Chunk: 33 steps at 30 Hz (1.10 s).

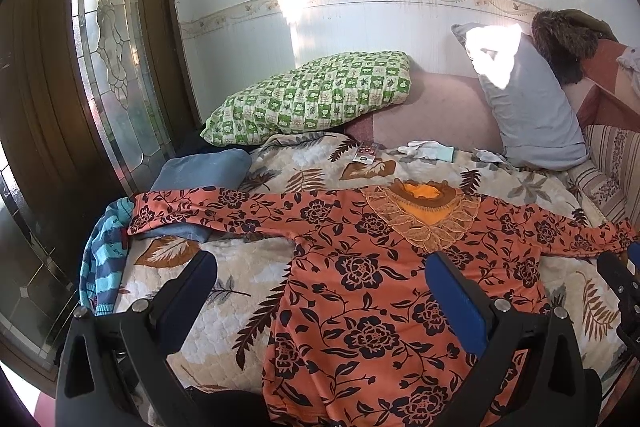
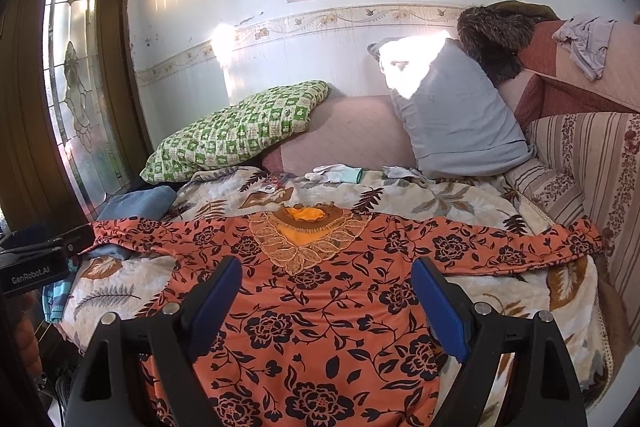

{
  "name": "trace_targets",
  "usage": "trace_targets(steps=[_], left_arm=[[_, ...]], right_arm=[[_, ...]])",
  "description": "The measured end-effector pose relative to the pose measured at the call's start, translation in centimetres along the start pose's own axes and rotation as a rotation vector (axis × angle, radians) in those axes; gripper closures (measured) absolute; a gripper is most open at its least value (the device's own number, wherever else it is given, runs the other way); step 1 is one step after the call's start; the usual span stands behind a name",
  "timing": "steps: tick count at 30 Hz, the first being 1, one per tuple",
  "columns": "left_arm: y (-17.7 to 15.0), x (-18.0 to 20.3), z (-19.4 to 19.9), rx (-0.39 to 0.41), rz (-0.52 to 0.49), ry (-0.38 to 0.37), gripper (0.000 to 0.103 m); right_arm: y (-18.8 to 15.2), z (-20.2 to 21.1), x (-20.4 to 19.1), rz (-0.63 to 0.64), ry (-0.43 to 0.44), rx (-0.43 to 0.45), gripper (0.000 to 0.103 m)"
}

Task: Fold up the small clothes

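Observation:
An orange blouse (image 1: 352, 291) with a dark flower print and a lace collar lies flat on the bed, both sleeves spread out; it also fills the right wrist view as the blouse (image 2: 320, 323). My left gripper (image 1: 320, 267) hangs open above the blouse's left side, nothing between its blue pads. My right gripper (image 2: 326, 271) is open above the blouse's chest, also empty. The right gripper shows at the right edge of the left wrist view (image 1: 618, 267); the left gripper's body shows at the left of the right wrist view (image 2: 44, 247).
The bed carries a leaf-print quilt (image 1: 248, 267), a green checked pillow (image 1: 316, 95), a grey pillow (image 1: 528, 103), folded blue cloth (image 1: 200, 171), a striped blue garment (image 1: 104, 267), a remote (image 1: 365, 151) and white gloves (image 2: 336, 174). A glass door (image 1: 108, 39) stands left; a striped sofa back (image 2: 592, 155) right.

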<state>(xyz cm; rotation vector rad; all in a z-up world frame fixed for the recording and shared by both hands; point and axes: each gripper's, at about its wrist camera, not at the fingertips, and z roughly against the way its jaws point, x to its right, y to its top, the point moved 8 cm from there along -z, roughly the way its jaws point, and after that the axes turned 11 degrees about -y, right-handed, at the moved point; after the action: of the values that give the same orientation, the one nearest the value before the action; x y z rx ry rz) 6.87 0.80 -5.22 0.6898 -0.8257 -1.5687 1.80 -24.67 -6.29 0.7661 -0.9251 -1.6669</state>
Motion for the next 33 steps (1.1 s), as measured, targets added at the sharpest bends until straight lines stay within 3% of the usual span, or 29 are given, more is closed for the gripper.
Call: trace_targets(steps=[33], left_arm=[[-0.5,-5.5,0.4,0.027,0.080,0.081,0.000]], right_arm=[[-1.1,-1.0,-1.7,0.044,0.013,-0.032,0.014]])
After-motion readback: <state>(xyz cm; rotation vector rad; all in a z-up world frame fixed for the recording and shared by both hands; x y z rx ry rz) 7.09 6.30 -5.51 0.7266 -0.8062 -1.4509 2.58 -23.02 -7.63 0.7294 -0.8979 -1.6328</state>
